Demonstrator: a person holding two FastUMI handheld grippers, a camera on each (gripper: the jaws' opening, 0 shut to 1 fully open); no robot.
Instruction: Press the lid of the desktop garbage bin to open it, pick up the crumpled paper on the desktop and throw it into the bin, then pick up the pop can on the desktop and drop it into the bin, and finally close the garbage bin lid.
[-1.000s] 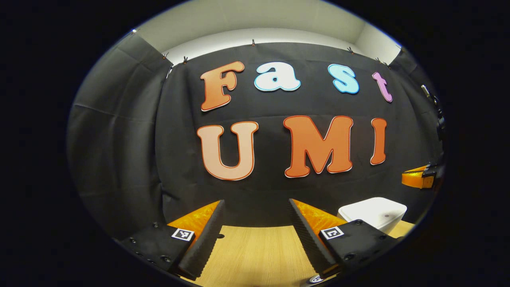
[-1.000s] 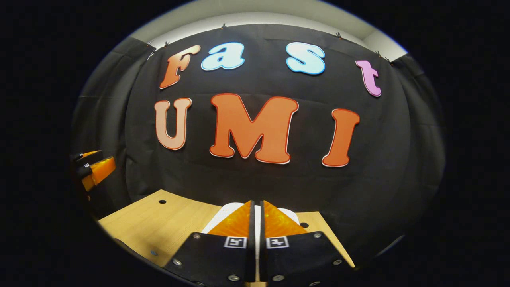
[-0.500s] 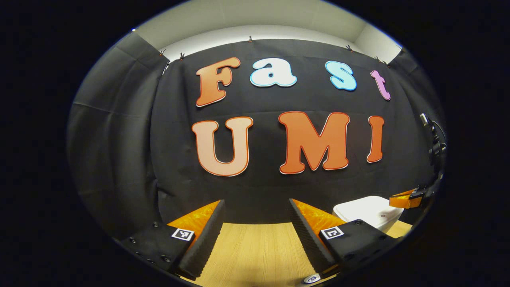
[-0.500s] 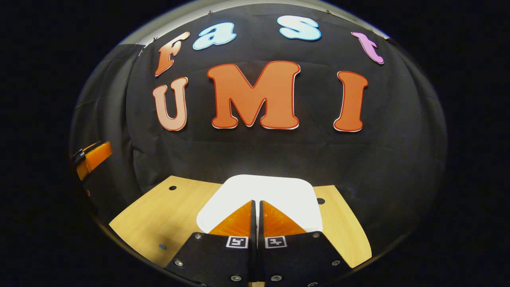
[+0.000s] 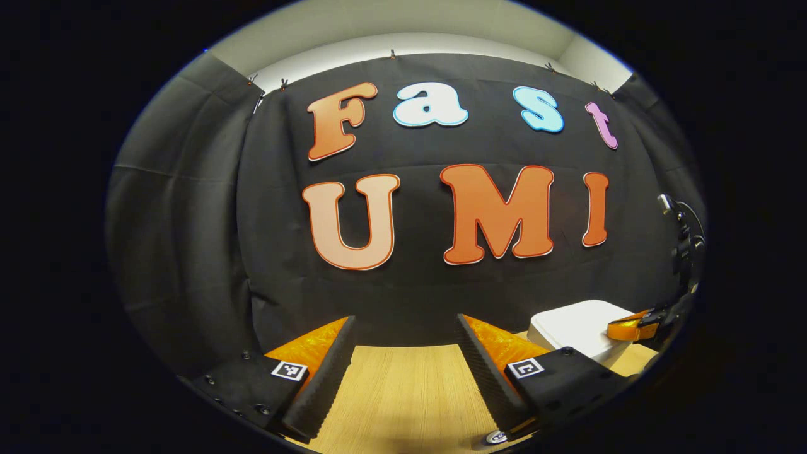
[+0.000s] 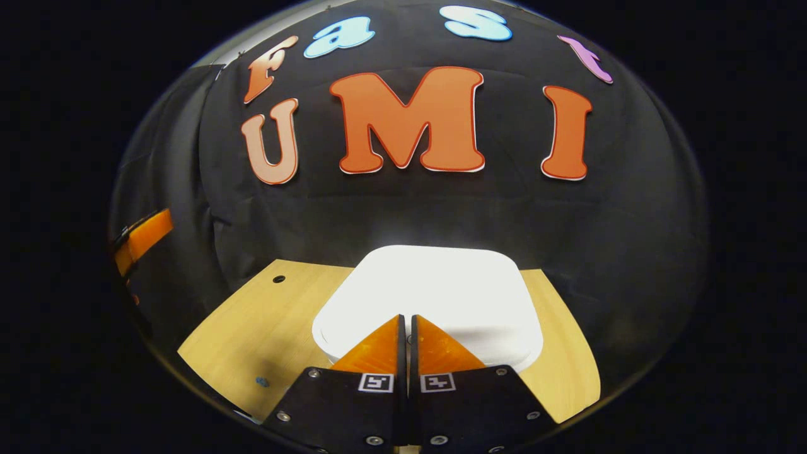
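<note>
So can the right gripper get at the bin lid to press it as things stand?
Probably yes. The right gripper, fingers together, sits right over the front of the white bin lid, nothing between them. Actual contact can't be told.

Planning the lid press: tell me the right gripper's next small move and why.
Probably ease the right gripper straight down to press the lid. Its jaws are closed, its tips sit right at the near part of the white lid, and the garbage bin looks closed.
</note>
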